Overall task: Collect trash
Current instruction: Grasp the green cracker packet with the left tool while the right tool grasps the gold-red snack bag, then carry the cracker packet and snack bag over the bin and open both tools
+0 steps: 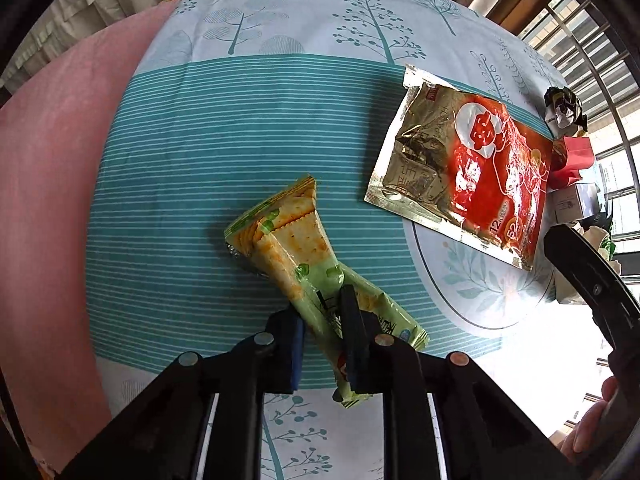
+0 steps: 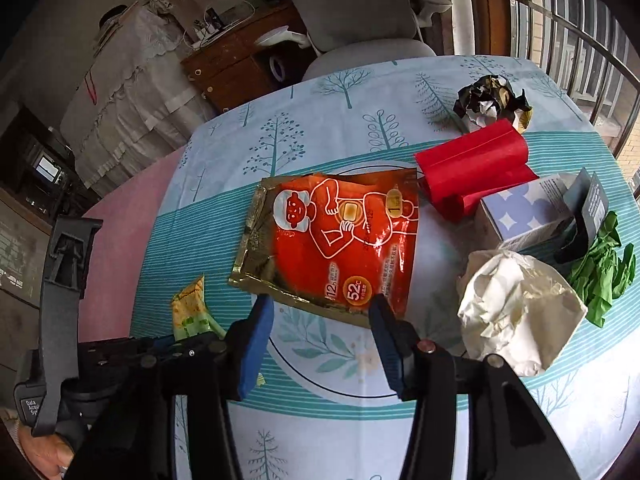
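Note:
My left gripper (image 1: 326,334) points down at the table and is shut on a green cracker wrapper (image 1: 292,248), pinching its near half; the wrapper's far end fans out on the cloth. The same wrapper (image 2: 192,308) shows at the lower left of the right wrist view, beside the left gripper's black frame. A flat red and gold heat-patch packet (image 2: 340,240) lies in the middle of the table, also seen as the packet (image 1: 464,168). My right gripper (image 2: 320,344) stands open just short of the packet's near edge, nothing between its fingers.
The tablecloth (image 2: 360,132) has teal stripes and tree prints. At the right lie crumpled white paper (image 2: 520,308), a green glove (image 2: 600,272), a small white box (image 2: 532,216), a red folded box (image 2: 472,168) and a black crumpled wrapper (image 2: 488,98). A grey chair (image 2: 360,52) stands behind.

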